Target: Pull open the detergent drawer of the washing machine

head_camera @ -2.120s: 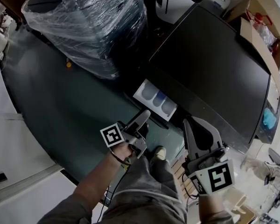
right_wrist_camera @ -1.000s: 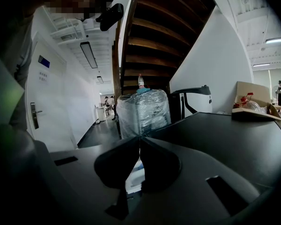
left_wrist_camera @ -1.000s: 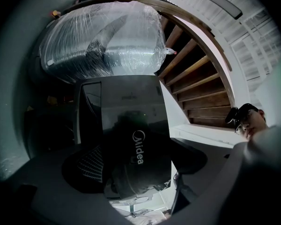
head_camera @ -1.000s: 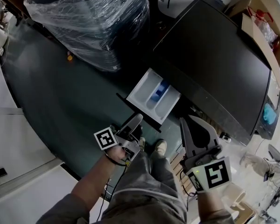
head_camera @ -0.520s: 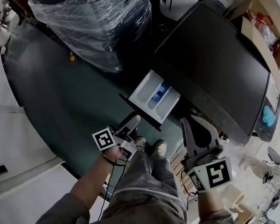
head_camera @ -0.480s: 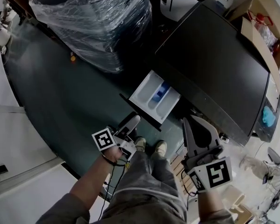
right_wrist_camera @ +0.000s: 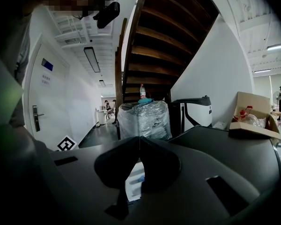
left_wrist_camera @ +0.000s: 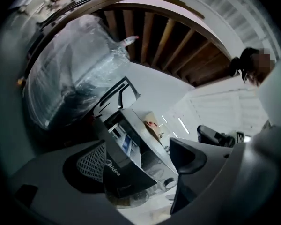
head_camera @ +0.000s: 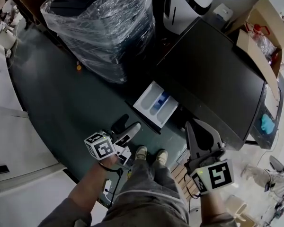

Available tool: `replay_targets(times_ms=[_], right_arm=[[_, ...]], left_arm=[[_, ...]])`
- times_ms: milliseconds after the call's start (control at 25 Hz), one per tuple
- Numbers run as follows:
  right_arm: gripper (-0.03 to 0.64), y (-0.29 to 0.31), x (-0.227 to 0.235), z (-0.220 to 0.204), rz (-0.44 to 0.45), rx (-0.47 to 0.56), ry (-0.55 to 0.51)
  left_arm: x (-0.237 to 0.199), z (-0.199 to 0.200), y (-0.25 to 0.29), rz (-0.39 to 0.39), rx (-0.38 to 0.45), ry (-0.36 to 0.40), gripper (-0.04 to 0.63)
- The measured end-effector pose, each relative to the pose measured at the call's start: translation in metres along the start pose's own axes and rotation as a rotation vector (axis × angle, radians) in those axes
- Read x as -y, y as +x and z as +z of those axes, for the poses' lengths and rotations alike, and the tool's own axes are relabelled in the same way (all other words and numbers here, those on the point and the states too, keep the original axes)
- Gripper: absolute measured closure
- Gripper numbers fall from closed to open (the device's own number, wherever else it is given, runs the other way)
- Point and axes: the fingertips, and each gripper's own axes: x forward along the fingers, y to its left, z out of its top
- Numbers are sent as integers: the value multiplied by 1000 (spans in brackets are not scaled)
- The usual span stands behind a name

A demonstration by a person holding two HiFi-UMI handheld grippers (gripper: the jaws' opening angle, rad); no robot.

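Detergent drawer (head_camera: 155, 104) out of washing machine (head_camera: 213, 74), just ahead of left gripper (head_camera: 128, 130), no contact. Left jaws apart, empty; right gripper (head_camera: 191, 126) closed on nothing, off beside drawer. Pull looks done imo, next just back clear.

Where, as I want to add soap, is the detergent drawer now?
The detergent drawer sits mid-frame in the head view, pulled out of the washing machine, just ahead of the open left tongs.
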Motion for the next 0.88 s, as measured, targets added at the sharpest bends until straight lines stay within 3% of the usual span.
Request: replay_targets(times_ms=[520,880], right_arm=[[586,-44,4,76,-30,59,-82],[586,-75,9,117,-59,112,-87]], left_arm=[[110,79,-2,64,38,471,173],[210,125,-1,39,92,702,337]])
